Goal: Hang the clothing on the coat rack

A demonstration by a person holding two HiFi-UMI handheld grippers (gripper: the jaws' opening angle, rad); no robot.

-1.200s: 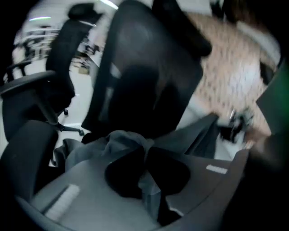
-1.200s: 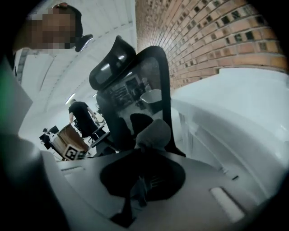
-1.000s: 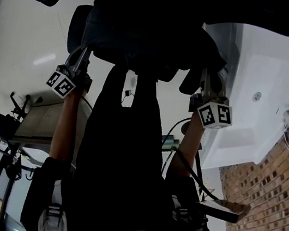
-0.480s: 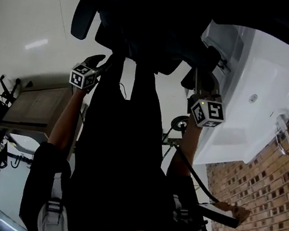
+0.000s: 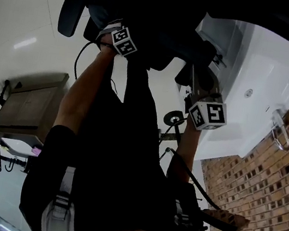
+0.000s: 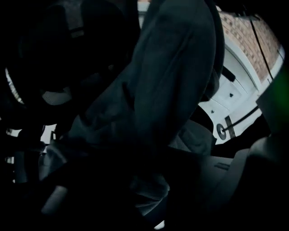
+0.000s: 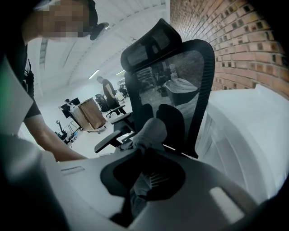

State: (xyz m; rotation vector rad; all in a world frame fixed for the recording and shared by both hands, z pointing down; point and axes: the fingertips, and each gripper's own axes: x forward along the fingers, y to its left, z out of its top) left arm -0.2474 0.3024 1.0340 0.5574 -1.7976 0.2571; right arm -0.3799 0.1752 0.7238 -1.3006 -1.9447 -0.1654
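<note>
A dark garment (image 5: pixel 149 24) lies bunched over the black office chair (image 7: pixel 180 76). In the left gripper view the garment (image 6: pixel 171 90) fills most of the dim picture. My left gripper (image 5: pixel 118 27) points steeply down at it. Its jaws have just been opening and now stand wide in the left gripper view (image 6: pixel 149 189), with cloth close in front but none pressed between them. My right gripper (image 5: pixel 197 83) is at the chair's right side. It is shut on a grey fold of the garment (image 7: pixel 151 133), which bulges out just beyond its fingertips (image 7: pixel 140 153).
A white moulded surface (image 5: pixel 260 88) lies right of the chair, with a brick wall (image 5: pixel 267 205) beyond it. The chair's armrest (image 5: pixel 73 0) sticks out at upper left. A cardboard box on a cart (image 5: pixel 30 103) stands at left. A person (image 7: pixel 107 90) stands far off.
The left gripper has let go of the garment's edge, rolled over and moved up and right in the head view onto the cloth on the chair. The right gripper has barely shifted.
</note>
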